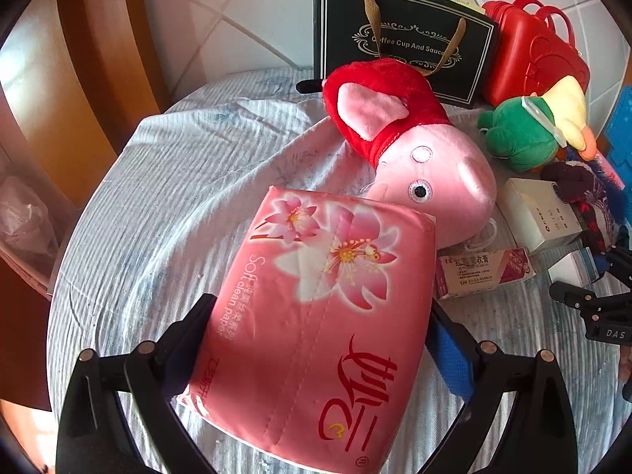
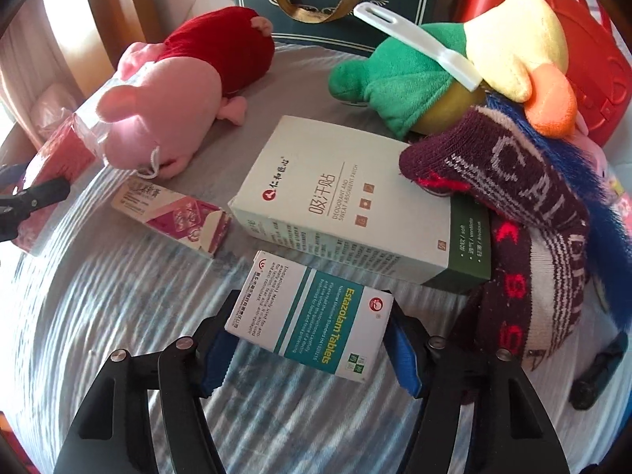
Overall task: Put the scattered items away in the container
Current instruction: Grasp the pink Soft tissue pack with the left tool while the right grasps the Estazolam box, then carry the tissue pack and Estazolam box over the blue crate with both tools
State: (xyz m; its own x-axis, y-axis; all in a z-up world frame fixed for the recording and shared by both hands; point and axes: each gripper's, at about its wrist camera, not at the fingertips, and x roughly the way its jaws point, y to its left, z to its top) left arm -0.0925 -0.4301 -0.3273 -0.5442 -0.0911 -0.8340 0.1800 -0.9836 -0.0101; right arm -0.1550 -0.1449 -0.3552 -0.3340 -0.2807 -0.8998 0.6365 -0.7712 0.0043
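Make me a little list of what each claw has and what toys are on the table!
left claw: shut on the pink tissue pack
right claw: closed around the tablet box
toys: pink pig plush; green and yellow duck plush
other boxes: white patch box; small pink box
behind: dark gift bag; red case

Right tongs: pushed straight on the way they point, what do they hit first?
Probably the white sweat-patch box, just past the Estazolam Tablets box between the right tongs. Depth is unclear.
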